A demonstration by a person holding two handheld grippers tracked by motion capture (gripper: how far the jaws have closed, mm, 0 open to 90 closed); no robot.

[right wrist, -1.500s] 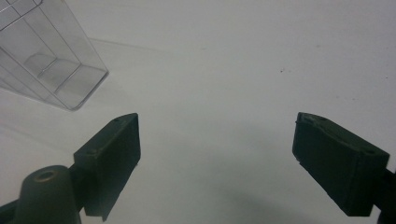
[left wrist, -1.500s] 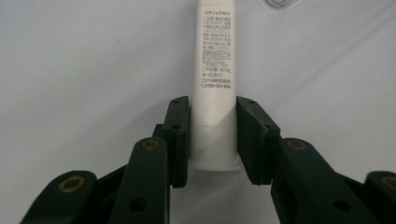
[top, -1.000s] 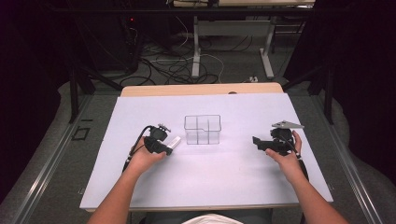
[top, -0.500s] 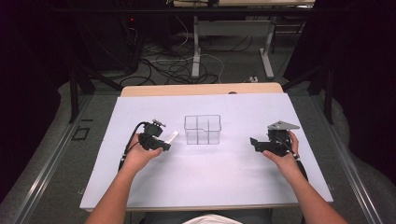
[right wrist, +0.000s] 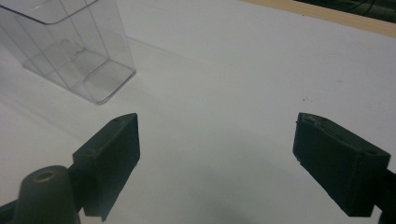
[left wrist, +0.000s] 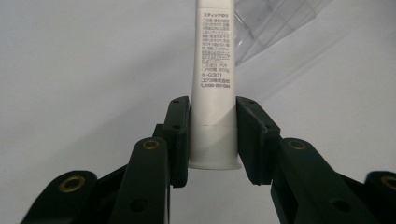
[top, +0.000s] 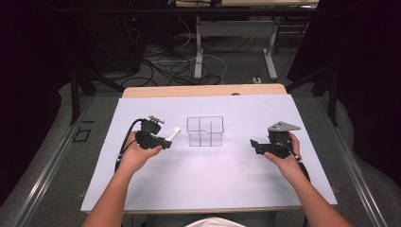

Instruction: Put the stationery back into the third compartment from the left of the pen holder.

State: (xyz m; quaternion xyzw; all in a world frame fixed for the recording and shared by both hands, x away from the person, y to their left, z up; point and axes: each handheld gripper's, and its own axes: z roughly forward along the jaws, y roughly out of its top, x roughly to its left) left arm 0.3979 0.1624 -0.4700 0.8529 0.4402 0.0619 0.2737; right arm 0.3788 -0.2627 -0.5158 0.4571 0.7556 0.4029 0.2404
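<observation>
A white glue stick [left wrist: 214, 88] with printed text on its side is clamped near its base by my left gripper [left wrist: 214, 140]. In the high view the glue stick [top: 174, 134] pokes out of the left gripper [top: 166, 140] toward the clear plastic divided box [top: 204, 131], held a little above the table just left of it. My right gripper [top: 255, 145] is to the right of the box, open, with nothing between its jaws. In the right gripper view its wide-apart jaws [right wrist: 217, 154] point over bare white table, the clear box [right wrist: 70, 46] at upper left.
A white sheet [top: 213, 184] covers the table, with a wooden edge [top: 203, 91] at the far side. Table legs and cables [top: 189, 66] lie on the floor beyond. Forearms enter from the bottom.
My left gripper has risen off the table with the glue stick and moved slightly up the picture. The right gripper has stayed about where it was.
</observation>
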